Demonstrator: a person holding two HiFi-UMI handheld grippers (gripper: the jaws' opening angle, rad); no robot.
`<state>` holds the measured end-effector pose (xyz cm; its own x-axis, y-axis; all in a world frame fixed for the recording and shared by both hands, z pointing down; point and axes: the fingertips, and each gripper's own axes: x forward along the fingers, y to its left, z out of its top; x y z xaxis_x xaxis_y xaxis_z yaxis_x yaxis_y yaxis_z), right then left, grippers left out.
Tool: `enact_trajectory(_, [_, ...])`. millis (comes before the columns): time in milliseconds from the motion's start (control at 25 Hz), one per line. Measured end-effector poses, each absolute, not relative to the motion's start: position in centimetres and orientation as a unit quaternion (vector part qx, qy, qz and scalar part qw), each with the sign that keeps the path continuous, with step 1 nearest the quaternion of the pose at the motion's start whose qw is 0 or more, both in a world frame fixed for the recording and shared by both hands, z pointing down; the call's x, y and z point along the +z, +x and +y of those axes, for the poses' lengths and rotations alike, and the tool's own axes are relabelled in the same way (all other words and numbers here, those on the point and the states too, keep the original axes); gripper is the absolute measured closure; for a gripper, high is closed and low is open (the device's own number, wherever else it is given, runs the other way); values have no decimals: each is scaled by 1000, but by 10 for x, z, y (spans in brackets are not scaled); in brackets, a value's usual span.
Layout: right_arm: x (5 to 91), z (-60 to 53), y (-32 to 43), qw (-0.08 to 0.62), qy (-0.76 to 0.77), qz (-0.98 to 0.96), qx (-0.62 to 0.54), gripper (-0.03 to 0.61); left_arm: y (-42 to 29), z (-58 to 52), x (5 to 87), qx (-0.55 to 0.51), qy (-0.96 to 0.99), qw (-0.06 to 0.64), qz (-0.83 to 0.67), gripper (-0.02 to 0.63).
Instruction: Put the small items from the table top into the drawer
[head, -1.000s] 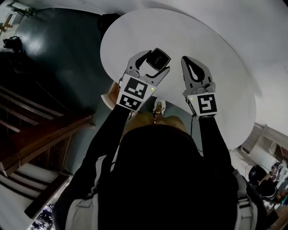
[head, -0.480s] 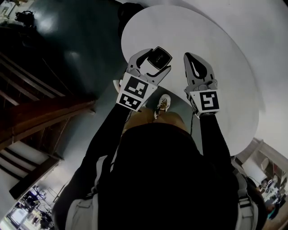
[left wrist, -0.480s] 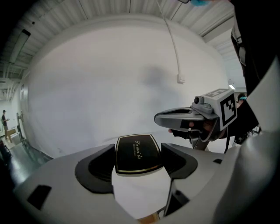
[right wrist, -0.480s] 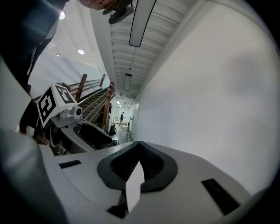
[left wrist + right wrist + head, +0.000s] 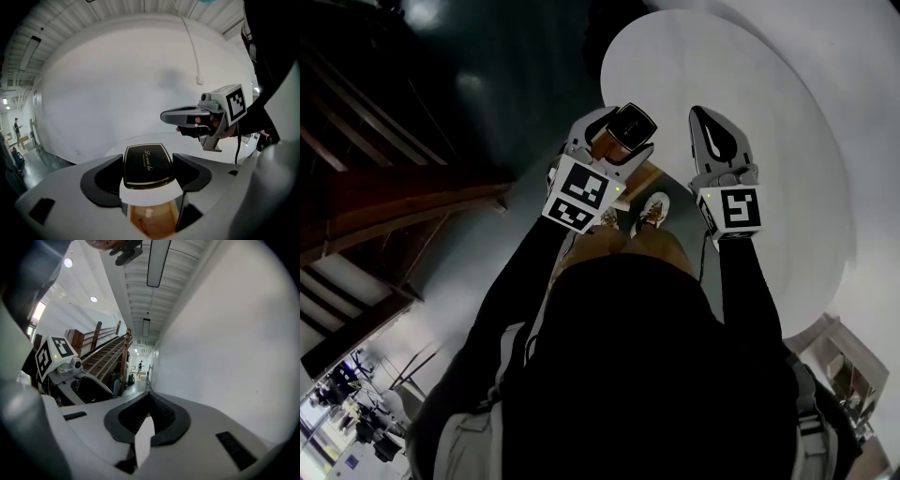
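Note:
My left gripper [image 5: 617,139] is shut on a small black box [image 5: 632,123] with a gold rim, gripped by its two sides. It hangs just off the left edge of the round white table [image 5: 741,84]. In the left gripper view the black box [image 5: 146,164] sits between the jaws, above an open wooden drawer [image 5: 165,219] that holds a small white item [image 5: 148,213] and a red one. My right gripper [image 5: 706,120] hovers over the table edge, shut and holding nothing. In the right gripper view its jaws meet with nothing between them [image 5: 147,414].
Wooden stairs [image 5: 384,216] and dark floor lie to the left of the table. The person's shoes [image 5: 652,210] show below the grippers. The right gripper [image 5: 180,116] floats beside the left one; the left gripper [image 5: 65,373] shows in the right gripper view.
Both grippers have shifted left relative to the table, from over the tabletop to its edge. The left one, still holding the black box, now hangs above the open drawer.

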<state>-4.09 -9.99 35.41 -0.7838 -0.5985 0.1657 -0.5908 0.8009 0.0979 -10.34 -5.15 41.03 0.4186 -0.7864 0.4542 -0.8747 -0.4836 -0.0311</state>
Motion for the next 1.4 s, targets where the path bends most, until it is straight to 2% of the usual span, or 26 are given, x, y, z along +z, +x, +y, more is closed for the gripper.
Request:
enact_trajectory(240, [365, -94, -50, 109, 306, -946, -12, 552, -117, -22, 476, 278, 830, 140, -464, 272])
enact_trajectory(640, [408, -98, -33, 144, 315, -938, 8, 552, -96, -2, 599, 390, 838, 164, -344, 272])
enact_trajectory(1040, [428, -107, -19, 172, 322, -931, 18, 552, -76, 7, 695, 486, 844, 126, -187, 270])
enact_trajectory(1400, [448, -110, -5, 210, 330, -919, 39, 552, -51, 26, 761, 552, 834, 17, -3, 270])
